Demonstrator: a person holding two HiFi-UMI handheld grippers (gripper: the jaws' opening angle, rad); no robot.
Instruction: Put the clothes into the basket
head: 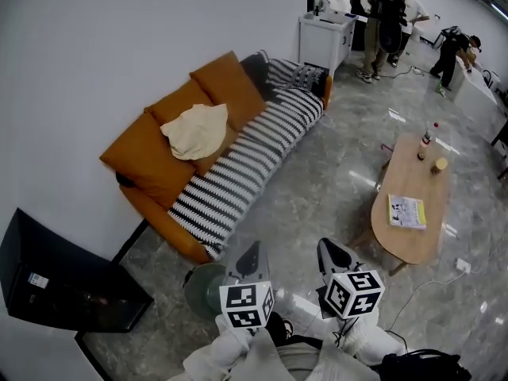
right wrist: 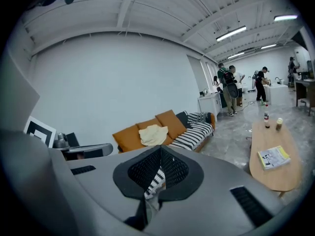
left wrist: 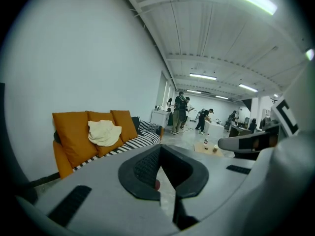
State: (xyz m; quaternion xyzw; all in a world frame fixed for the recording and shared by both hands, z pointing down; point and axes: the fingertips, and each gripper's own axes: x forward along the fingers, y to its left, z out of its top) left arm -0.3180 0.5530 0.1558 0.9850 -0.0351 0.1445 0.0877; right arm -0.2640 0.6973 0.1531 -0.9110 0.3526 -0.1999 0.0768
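Two claws, the left claw (head: 254, 249) and the right claw (head: 327, 248), are pinched shut and hold nothing. One cream shirt (head: 197, 131) lies on the orange sofa (head: 151, 161) at eleven o'clock, well apart from them. I think the step now is getting to the shirt. Next, a claw must open wide and grab it.

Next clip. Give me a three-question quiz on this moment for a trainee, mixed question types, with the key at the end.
1. Multiple choice: where does the cream garment lie? A) on the floor B) on the orange sofa C) on a chair
2. True or false: the yellow book lies on the wooden coffee table.
3. Short answer: what do the left gripper and the right gripper hold?
Key: 1 B. 2 true. 3 nothing; both are shut with nothing between the jaws.
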